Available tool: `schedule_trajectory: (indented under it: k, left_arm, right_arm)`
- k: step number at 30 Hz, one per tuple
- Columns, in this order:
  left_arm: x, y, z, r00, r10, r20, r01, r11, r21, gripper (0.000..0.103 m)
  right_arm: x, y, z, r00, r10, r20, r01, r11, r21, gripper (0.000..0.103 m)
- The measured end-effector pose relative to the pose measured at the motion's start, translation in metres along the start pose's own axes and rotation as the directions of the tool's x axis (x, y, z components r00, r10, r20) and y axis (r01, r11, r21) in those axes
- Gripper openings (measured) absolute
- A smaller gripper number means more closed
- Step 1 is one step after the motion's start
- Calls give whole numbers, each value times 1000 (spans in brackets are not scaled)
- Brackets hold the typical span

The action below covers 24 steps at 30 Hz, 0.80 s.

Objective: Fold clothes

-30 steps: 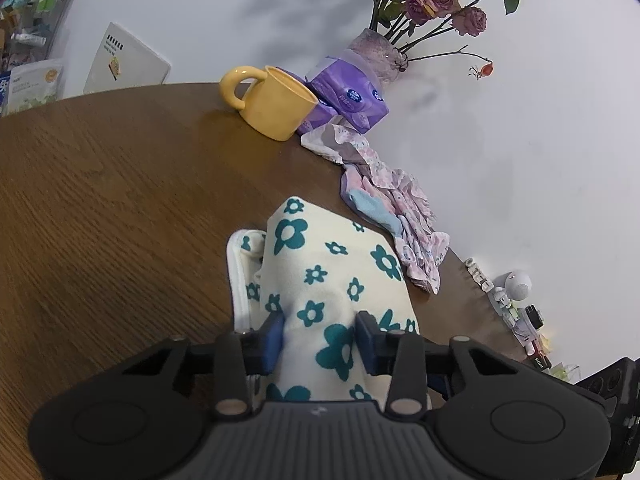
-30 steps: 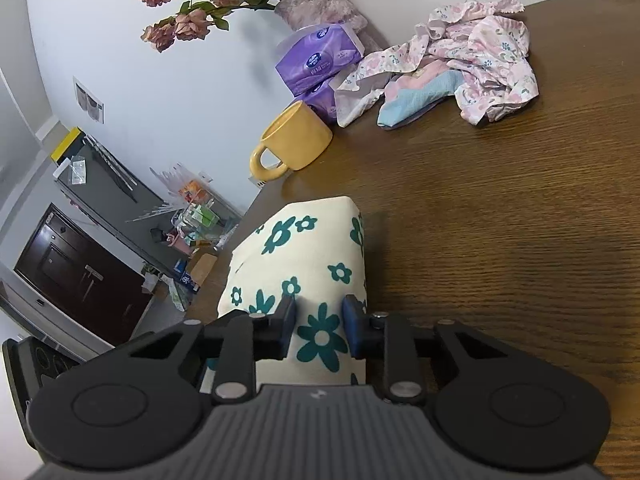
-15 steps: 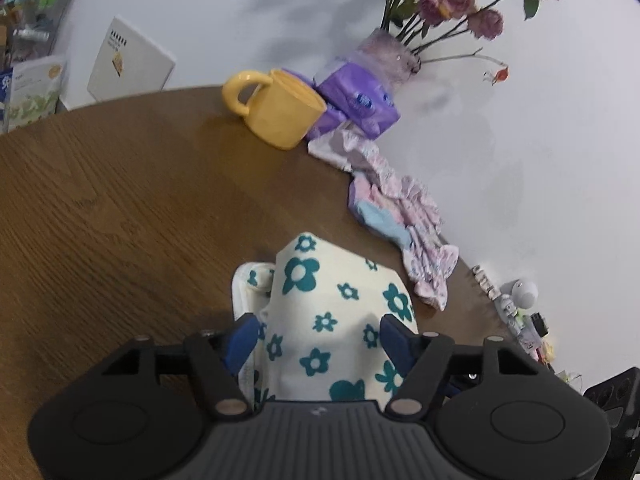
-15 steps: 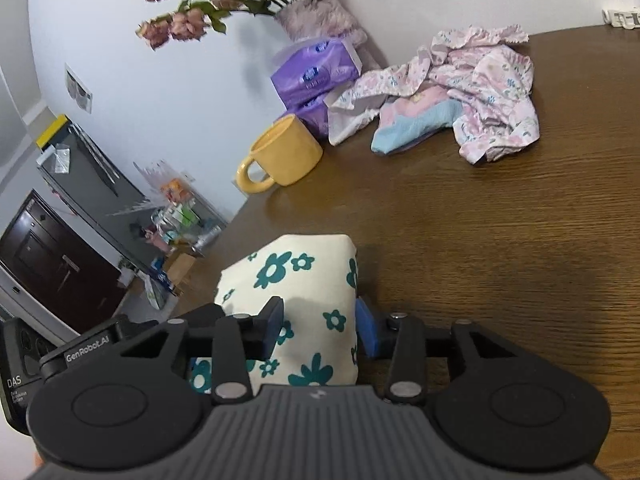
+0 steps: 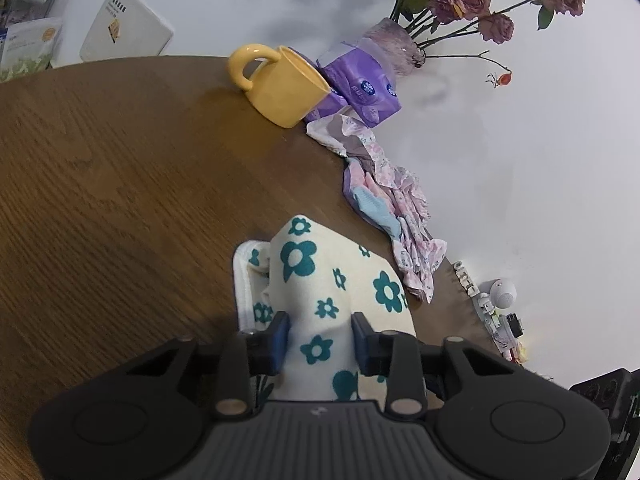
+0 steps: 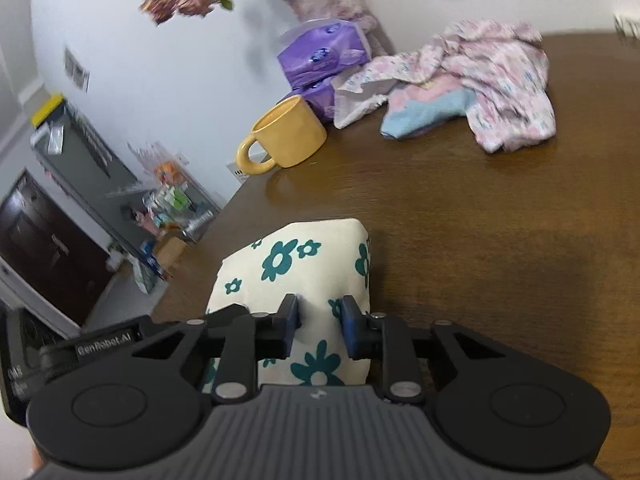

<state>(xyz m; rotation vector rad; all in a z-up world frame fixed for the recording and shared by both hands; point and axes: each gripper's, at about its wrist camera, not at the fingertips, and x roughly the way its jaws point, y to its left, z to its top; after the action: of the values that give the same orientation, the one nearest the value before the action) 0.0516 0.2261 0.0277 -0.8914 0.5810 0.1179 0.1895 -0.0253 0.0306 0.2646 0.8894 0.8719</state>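
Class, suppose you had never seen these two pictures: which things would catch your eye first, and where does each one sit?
First comes the cream cloth with teal flowers, bunched at the near edge of the wooden table between the fingers of the left gripper and right gripper. Next, the yellow mug stands at the far side beside purple tissue packs, with a crumpled pink floral garment to its right.

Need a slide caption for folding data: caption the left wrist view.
Left gripper pinching a cream, teal-flowered garment on a wooden table.
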Motion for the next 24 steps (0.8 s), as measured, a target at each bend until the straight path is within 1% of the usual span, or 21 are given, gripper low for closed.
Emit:
schedule_trajectory:
  k: [2, 4, 6, 8, 9, 10, 11, 13, 14, 15, 16, 17, 19, 20, 21, 23, 24]
  left_arm:
    - [-6, 0, 5, 1000, 7, 26, -8, 1000, 10, 50]
    - [-12, 0, 10, 999, 19, 50, -20, 1000, 21, 53]
    - [-11, 0, 13, 999, 25, 46, -27, 999, 26, 53]
    - [-9, 1, 13, 1000, 14, 23, -14, 1000, 22, 51]
    - [-8, 2, 12, 1000, 8, 11, -8, 1000, 20, 48]
    - [-7, 3, 12, 1000, 2, -1, -2, 1000, 18, 38]
    - [-5, 4, 12, 1000, -4, -12, 4, 1000, 16, 35]
    - [-7, 2, 9, 1000, -7, -15, 7, 1000, 27, 32]
    - [-8, 2, 8, 1000, -8, -17, 9, 999, 34, 30]
    - [-8, 2, 7, 1000, -10, -18, 10, 999, 41, 27]
    - [-9, 2, 7, 1000, -11, -20, 12, 999, 49, 20]
    - [-9, 2, 6, 1000, -14, -20, 15, 998, 53, 17]
    - [-10, 2, 6, 1000, -22, -14, 23, 998, 65, 16]
    - [-11, 4, 6, 999, -30, -13, 31, 998, 58, 18]
    - [-12, 7, 6, 999, -46, -13, 47, 998, 42, 22]
    - [-15, 13, 6, 999, -50, -22, 50, 999, -2, 47]
    - [-18, 16, 5, 998, -50, -28, 49, 999, -15, 51]
  right_arm:
    - [-3, -7, 4, 1000, 22, 11, -22, 999, 41, 35]
    - [-6, -15, 7, 999, 39, 21, -40, 996, 85, 35]
    - [-4, -21, 9, 999, 25, 22, -27, 994, 110, 35]
    - [0, -24, 8, 999, 31, 16, -33, 991, 132, 35]
    - [2, -25, 7, 999, 36, 12, -38, 989, 142, 35]
    - [3, -25, 7, 999, 39, 10, -40, 988, 148, 35]
    - [4, -24, 7, 999, 35, 9, -36, 989, 146, 34]
    - [5, -21, 6, 1000, 28, 7, -29, 990, 142, 33]
    - [5, -19, 5, 1000, 24, 9, -25, 990, 137, 31]
    - [4, -18, 5, 1000, 23, 11, -24, 991, 131, 28]
    - [4, -16, 4, 1000, 22, 11, -24, 992, 125, 27]
    - [4, -15, 3, 1000, 22, 12, -23, 992, 120, 24]
    - [4, -14, 3, 1000, 21, 15, -23, 993, 116, 23]
    - [3, -14, 3, 1000, 22, 17, -24, 993, 115, 23]
    - [2, -15, 3, 1000, 25, 19, -27, 993, 117, 27]
    - [-3, -16, 1, 999, 31, 26, -34, 992, 122, 30]
    - [-6, -17, 0, 999, 33, 29, -36, 992, 123, 30]
